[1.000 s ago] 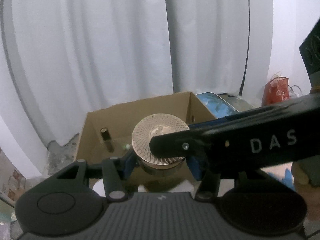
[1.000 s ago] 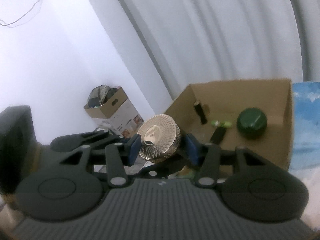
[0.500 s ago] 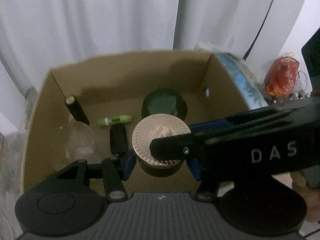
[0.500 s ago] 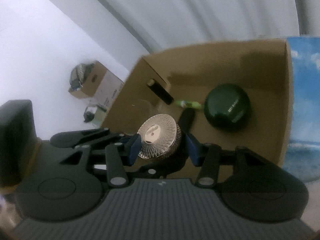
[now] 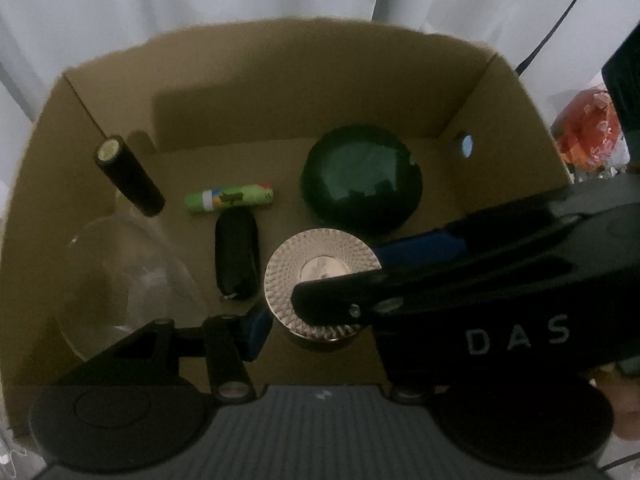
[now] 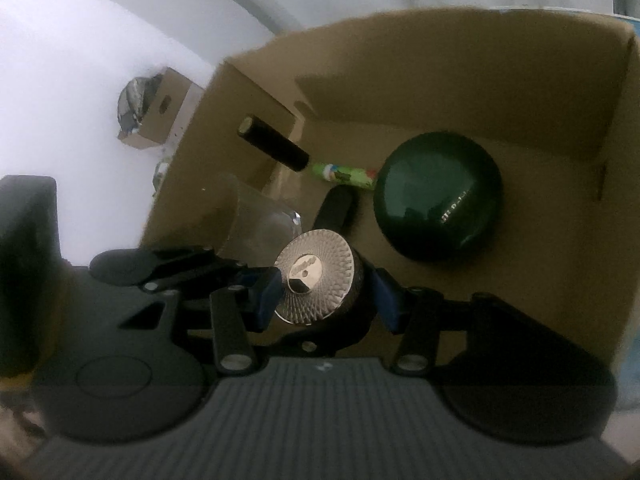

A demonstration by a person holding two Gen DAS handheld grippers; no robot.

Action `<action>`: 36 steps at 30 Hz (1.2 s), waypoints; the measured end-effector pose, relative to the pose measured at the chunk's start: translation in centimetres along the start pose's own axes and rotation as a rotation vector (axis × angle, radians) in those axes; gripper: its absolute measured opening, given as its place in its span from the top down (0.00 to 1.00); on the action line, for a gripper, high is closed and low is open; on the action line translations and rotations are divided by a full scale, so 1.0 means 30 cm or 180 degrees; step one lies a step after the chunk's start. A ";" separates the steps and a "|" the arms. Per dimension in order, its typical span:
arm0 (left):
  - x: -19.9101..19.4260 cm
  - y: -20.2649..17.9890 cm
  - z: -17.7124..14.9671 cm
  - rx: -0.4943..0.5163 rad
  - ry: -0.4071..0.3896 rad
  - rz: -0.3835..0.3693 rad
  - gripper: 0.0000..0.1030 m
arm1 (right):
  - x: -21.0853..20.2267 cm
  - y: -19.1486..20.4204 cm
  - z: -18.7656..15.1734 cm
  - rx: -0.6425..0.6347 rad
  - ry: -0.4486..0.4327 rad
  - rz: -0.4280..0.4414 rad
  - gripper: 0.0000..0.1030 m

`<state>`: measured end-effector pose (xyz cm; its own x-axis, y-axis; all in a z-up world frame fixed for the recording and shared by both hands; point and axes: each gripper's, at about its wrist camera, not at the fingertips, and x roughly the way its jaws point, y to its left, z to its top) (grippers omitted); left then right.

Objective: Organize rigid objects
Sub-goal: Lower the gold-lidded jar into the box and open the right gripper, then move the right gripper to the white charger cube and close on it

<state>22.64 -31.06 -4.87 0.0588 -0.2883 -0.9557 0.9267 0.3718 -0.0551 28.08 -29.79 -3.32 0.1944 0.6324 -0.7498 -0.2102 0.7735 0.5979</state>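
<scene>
A round jar with a patterned metallic lid (image 5: 316, 280) (image 6: 316, 280) hangs inside an open cardboard box (image 5: 260, 80) (image 6: 440, 60). My left gripper (image 5: 320, 320) and my right gripper (image 6: 326, 292) are both shut on the jar from different sides. The right gripper's body crosses the left wrist view over the jar's right side. In the box lie a dark green round case (image 5: 362, 184) (image 6: 438, 196), a green tube (image 5: 230, 198) (image 6: 344, 172), a black oblong case (image 5: 236, 256) (image 6: 338, 208), a black cylinder (image 5: 130, 182) (image 6: 274, 148) and a clear glass (image 5: 128, 272) (image 6: 260, 216).
White curtains hang behind the box. A red bag (image 5: 586, 136) sits to the right outside it. A small cardboard box (image 6: 154, 108) stands on the floor to the left. A blue patterned surface (image 6: 628, 360) borders the box's right wall.
Both grippers have carried the jar forward and down into the box. The view has tipped from the curtains onto the box floor.
</scene>
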 end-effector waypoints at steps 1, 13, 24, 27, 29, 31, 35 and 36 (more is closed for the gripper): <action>0.010 0.001 0.003 -0.0005 0.0035 -0.0010 0.46 | 0.011 -0.004 0.005 0.0007 0.0038 -0.0013 0.51; 0.035 0.018 0.007 -0.0045 0.0120 -0.0167 0.30 | 0.064 0.003 0.024 0.0005 0.0180 -0.0192 0.46; -0.267 0.067 -0.119 -0.0044 -0.0822 -0.0030 0.19 | -0.232 0.175 -0.091 -0.0324 -0.0890 -0.0290 0.38; -0.402 0.051 -0.203 0.0026 -0.1251 -0.0028 0.16 | -0.392 0.235 -0.223 -0.0448 -0.1428 -0.0156 0.33; -0.467 0.055 -0.305 0.0084 -0.1468 -0.0100 0.13 | -0.476 0.266 -0.348 -0.0509 -0.1777 -0.0092 0.26; -0.497 0.057 -0.386 0.0172 -0.1558 -0.0139 0.12 | -0.517 0.278 -0.480 -0.0524 -0.2008 -0.0074 0.25; -0.459 0.018 -0.553 0.0293 -0.1549 -0.0079 0.12 | -0.476 0.271 -0.702 -0.0303 -0.2129 -0.0005 0.22; -0.424 0.005 -0.589 0.0336 -0.1518 -0.0071 0.12 | -0.456 0.263 -0.740 -0.0231 -0.2136 -0.0005 0.21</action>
<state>15.48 -11.74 2.16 0.1790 -0.6764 -0.7145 0.9608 0.2765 -0.0210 2.50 -33.25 5.35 0.7430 0.5381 -0.3980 -0.2688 0.7845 0.5589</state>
